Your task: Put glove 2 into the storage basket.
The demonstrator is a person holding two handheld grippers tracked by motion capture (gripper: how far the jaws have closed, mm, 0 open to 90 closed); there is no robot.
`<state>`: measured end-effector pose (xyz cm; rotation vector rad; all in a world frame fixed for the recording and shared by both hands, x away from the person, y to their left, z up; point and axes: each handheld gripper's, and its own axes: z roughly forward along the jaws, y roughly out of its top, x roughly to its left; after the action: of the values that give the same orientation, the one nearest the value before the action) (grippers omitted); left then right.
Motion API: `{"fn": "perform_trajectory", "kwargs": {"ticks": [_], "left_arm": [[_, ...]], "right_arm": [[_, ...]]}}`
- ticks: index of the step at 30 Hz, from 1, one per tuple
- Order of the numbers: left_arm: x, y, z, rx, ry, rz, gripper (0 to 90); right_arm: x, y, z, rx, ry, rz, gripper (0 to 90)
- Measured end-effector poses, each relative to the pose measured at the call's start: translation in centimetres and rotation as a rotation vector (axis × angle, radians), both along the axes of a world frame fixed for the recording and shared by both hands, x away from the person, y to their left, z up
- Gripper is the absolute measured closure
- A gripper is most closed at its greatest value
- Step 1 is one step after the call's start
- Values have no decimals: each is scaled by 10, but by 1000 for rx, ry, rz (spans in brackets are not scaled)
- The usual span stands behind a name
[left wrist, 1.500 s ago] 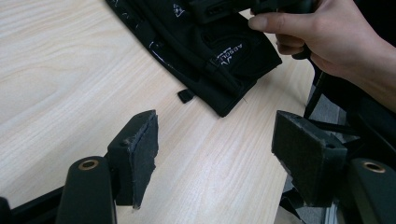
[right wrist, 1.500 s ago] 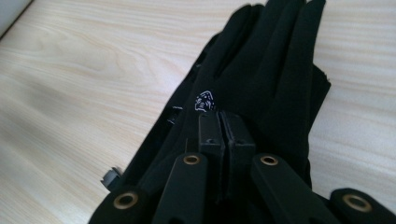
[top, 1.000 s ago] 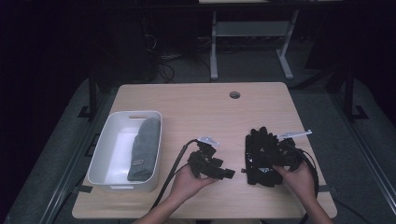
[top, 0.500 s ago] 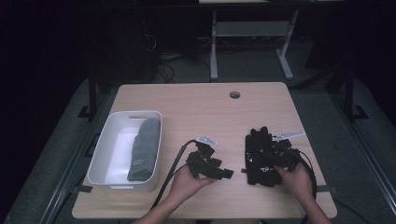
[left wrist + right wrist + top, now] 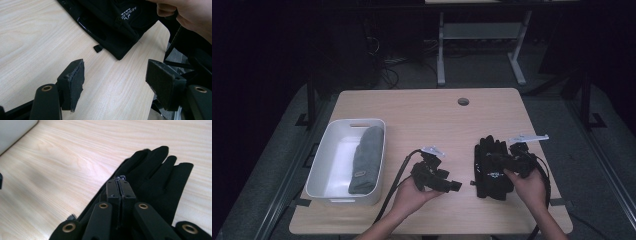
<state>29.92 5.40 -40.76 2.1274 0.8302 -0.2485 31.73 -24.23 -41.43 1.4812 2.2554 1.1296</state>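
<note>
1. Table first, seen from the high view: it is light wood, and the black glove lies flat on my right half of it, fingers pointing away from me. My right gripper sits over the glove's middle, with my right hand behind it. My left gripper rests in my left hand just left of the glove, apart from it and aimed toward it. A white bin stands at the left edge with a grey folded cloth lying lengthwise inside. A round hole shows near the table's far edge.

2. Left gripper view: my jaws stand spread wide over bare wood, nothing between the pads. The glove's cuff with white lettering lies ahead of them, not touching, a small black tab sticking out at its edge. My right hand comes in at the upper right.

3. Right gripper view: my right gripper has just been closing; its jaws are now pressed together and pinch a fold of the glove at their tips. The glove's fingers fan out beyond them on the wood. A corner of the white bin shows at the upper left.
</note>
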Motion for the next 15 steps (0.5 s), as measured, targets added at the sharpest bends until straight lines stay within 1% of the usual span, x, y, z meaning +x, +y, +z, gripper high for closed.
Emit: {"fn": "perform_trajectory", "kwargs": {"ticks": [4, 5, 7, 9, 10, 13, 14, 15], "left_arm": [[0, 1, 0, 1, -1, 0, 309], [-1, 0, 0, -1, -1, 0, 309], [-1, 0, 0, 6, -3, -3, 309], [-1, 0, -1, 7, 0, -5, 309], [-1, 0, -1, 4, 0, -5, 309], [-2, 0, -1, 4, -1, -6, 309], [-1, 0, -2, 6, 0, -6, 309], [-1, 1, -2, 7, 2, -5, 309]], "right_arm": [[0, -1, 2, 18, -2, -17, 885], [1, -1, 1, 28, 3, -22, 884], [2, 0, -2, 26, 6, -27, 884], [6, 3, -7, 40, 25, -28, 884], [7, 6, -9, 35, 24, -24, 883], [11, 11, -17, 19, 50, -21, 875], [12, 13, -19, 12, 67, -19, 866], [13, 13, -22, 4, 69, -15, 848]]}}
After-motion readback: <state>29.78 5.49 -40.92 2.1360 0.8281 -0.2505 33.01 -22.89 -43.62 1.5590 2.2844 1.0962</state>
